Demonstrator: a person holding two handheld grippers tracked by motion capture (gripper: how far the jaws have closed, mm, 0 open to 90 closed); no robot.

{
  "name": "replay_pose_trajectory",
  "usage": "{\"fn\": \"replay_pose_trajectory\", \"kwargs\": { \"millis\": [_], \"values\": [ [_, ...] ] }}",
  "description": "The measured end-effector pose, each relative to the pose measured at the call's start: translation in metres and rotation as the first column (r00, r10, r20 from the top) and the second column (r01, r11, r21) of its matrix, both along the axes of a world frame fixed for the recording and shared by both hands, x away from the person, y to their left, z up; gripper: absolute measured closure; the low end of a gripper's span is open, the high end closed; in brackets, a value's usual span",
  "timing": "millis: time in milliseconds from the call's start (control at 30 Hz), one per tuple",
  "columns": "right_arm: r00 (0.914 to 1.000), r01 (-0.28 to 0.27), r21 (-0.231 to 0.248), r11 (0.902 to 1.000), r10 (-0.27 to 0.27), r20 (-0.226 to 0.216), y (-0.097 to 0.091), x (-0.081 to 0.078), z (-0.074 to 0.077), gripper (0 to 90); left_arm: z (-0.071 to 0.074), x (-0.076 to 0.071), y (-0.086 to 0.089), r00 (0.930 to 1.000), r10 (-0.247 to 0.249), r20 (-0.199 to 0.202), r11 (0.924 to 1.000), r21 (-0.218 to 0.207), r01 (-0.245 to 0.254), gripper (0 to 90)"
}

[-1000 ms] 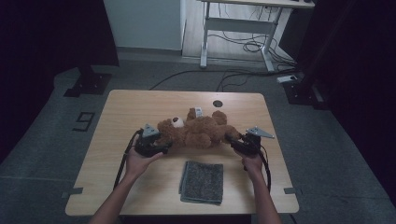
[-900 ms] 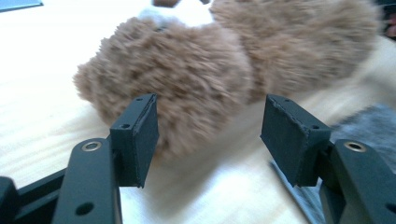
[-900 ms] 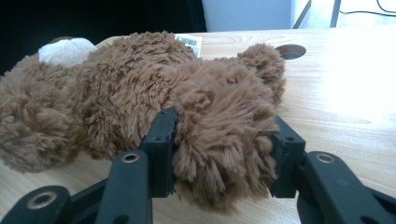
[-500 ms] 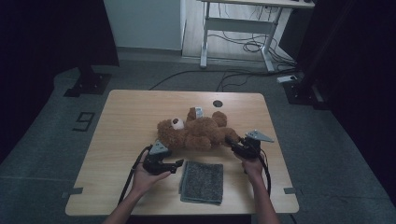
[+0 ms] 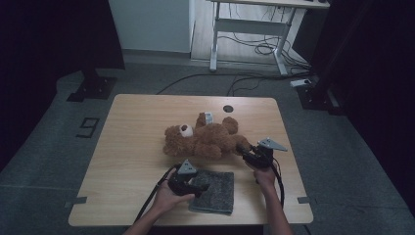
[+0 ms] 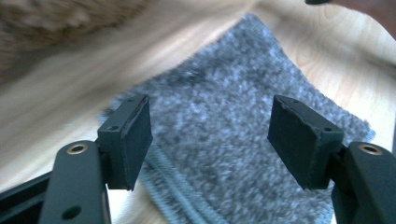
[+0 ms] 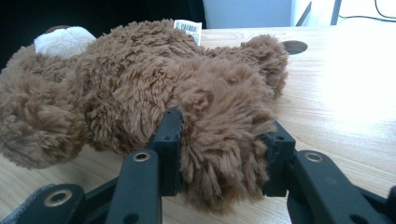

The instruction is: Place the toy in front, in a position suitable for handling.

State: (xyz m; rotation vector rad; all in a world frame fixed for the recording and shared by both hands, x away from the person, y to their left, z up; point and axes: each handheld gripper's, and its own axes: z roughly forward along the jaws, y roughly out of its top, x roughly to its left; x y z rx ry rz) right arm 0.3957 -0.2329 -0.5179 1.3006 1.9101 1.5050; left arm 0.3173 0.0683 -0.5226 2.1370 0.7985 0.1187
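Observation:
A brown teddy bear (image 5: 205, 139) lies on its side in the middle of the wooden table (image 5: 137, 147). My right gripper (image 5: 246, 149) is shut on the bear's plush leg (image 7: 219, 140); its jaws have just been closing and the fur bulges between the pads. A folded grey cloth (image 5: 215, 191) lies at the near edge. My left gripper (image 5: 200, 187) hovers low over the cloth's left part. Its jaws have just been opening and stand wide (image 6: 210, 126), with the cloth (image 6: 224, 140) beneath them and nothing pressed between the pads.
A round dark hole (image 5: 228, 108) sits in the tabletop behind the bear. On the floor beyond stand a white desk frame (image 5: 249, 29) and loose cables (image 5: 254, 49). A dark stand base (image 5: 93, 88) is at the far left.
My left gripper left the bear's head and moved toward the near edge and rightward, down onto the grey cloth. The right gripper stayed at the bear's leg.

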Motion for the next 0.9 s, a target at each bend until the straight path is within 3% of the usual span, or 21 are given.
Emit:
{"fn": "replay_pose_trajectory", "kwargs": {
  "millis": [133,333,433,567,667,900],
  "values": [
    [1.0,0.001,-0.001,1.0,-0.001,-0.002,0.0,0.0,-0.001,59.6,-0.004,-0.007,-0.011,0.9992,-0.038,-0.011,0.9992,0.013,0.038,25.5],
    [1.0,0.0,-0.001,1.0,0.0,-0.004,0.0,0.0,-0.001,59.6,-0.013,-0.016,-0.023,0.9992,-0.036,-0.015,0.9981,0.05,0.036,20.3],
    [1.0,-0.001,-0.002,1.0,0.001,-0.002,0.0,-0.001,-0.002,59.6,-0.017,-0.017,-0.026,0.9997,-0.023,-0.004,0.997,0.074,0.024,20.2],
    [1.0,-0.002,-0.002,1.0,0.002,-0.002,-0.001,0.0,-0.002,59.6,-0.022,-0.021,-0.029,0.9983,-0.039,0.042,0.9931,0.112,0.034,19.4],
    [1.0,-0.002,-0.003,1.0,0.002,-0.002,-0.001,0.0,-0.002,59.6,-0.025,-0.024,-0.028,0.9951,-0.04,0.091,0.9911,0.13,0.027,23.6],
    [1.0,0.0,-0.003,1.0,0.0,-0.004,-0.001,-0.001,-0.002,59.6,-0.025,-0.024,-0.019,0.9945,-0.02,0.103,0.9922,0.124,0.007,37.8]
  ]
}}
